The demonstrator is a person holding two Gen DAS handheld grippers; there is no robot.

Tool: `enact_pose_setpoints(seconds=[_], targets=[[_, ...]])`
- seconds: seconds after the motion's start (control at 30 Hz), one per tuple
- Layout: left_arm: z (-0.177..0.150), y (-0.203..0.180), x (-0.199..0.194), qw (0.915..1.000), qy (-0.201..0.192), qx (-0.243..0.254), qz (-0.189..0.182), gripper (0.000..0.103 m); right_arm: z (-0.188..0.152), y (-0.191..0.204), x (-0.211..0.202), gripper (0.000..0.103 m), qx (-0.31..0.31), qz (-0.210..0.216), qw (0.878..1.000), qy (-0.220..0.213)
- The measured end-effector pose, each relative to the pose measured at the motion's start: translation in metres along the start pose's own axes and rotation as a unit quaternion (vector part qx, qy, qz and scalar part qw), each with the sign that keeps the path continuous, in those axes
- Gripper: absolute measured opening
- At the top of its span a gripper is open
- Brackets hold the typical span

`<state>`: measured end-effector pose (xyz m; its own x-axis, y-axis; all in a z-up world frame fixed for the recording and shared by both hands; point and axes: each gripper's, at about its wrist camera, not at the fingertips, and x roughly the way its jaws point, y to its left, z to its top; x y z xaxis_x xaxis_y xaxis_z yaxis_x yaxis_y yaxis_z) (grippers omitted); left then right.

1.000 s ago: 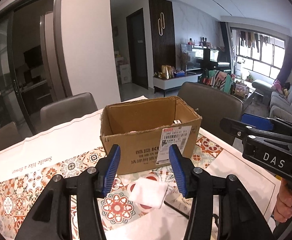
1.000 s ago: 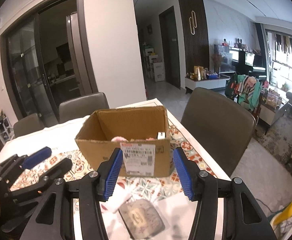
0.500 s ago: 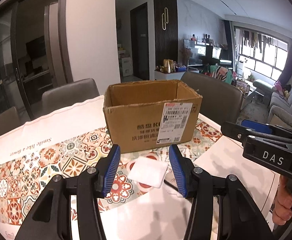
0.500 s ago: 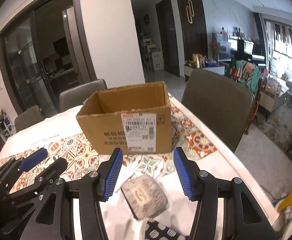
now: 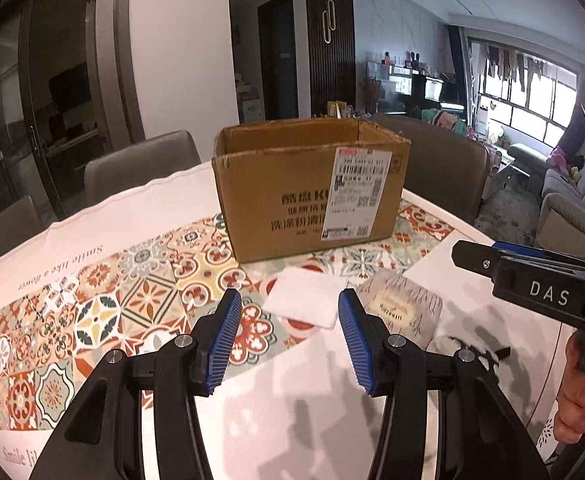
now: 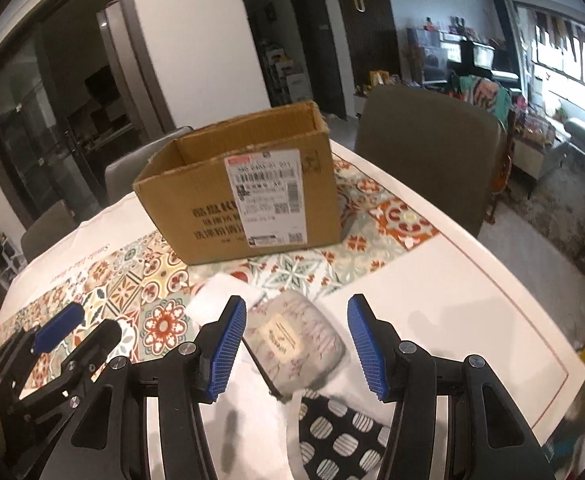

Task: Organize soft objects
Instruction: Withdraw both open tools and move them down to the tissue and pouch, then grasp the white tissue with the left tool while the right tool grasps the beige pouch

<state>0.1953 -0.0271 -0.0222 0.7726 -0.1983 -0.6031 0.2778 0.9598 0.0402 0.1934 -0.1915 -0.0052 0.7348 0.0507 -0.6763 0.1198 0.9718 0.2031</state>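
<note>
An open cardboard box with a shipping label stands on the patterned tablecloth; it also shows in the right wrist view. A white folded cloth lies in front of it, just beyond my open, empty left gripper. A grey printed soft item with a label lies between the open jaws of my right gripper, which is empty; it also shows in the left wrist view. A black-and-white spotted cloth lies nearest, under the right gripper.
The table has a white bare part and an edge at the right. Grey chairs stand around it. The right gripper's body shows at the right of the left wrist view; the left gripper shows at the lower left of the right wrist view.
Both grippers have pulled back and dropped lower from the box. The box looks farther away, and the white cloth, the grey item and the spotted cloth have come into view.
</note>
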Motion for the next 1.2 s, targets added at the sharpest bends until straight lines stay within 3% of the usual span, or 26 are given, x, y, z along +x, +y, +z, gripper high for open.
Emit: enact_pose_setpoints(seconds=[0.57, 1.2], targets=[[-0.017, 0.016, 0.029, 0.9995, 0.028, -0.014, -0.010, 0.050, -0.028, -0.005, 0.030, 0.054, 0.047, -0.034, 0.998, 0.038], [-0.001, 0.018, 0.092, 0.9960, 0.072, 0.004, -0.053, 0.050, -0.028, -0.012, 0.070, 0.054, 0.092, -0.062, 0.990, 0.092]])
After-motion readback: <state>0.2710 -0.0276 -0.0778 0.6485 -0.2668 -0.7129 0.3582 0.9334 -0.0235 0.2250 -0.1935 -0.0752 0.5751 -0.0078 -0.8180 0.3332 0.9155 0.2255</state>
